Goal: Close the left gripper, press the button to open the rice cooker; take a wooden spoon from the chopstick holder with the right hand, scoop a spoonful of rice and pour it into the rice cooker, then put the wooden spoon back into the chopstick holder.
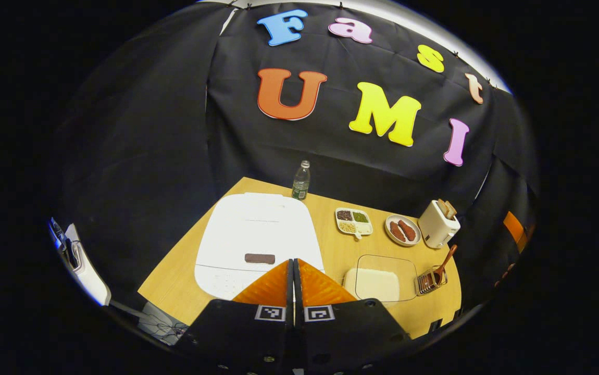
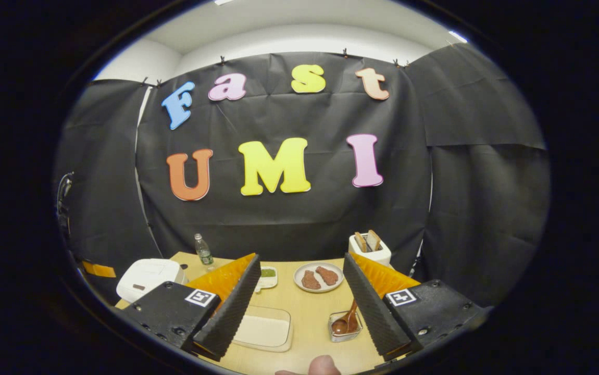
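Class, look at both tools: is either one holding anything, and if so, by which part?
Nothing is held. The left tool is shut on nothing above the white rice cooker; the right tool is open, and the brown wooden spoon sits in its holder.

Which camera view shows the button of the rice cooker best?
The left gripper view: the rice cooker lies close ahead, its dark button plain just beyond the shut fingers. In the right gripper view the cooker sits far left, the button a tiny mark.
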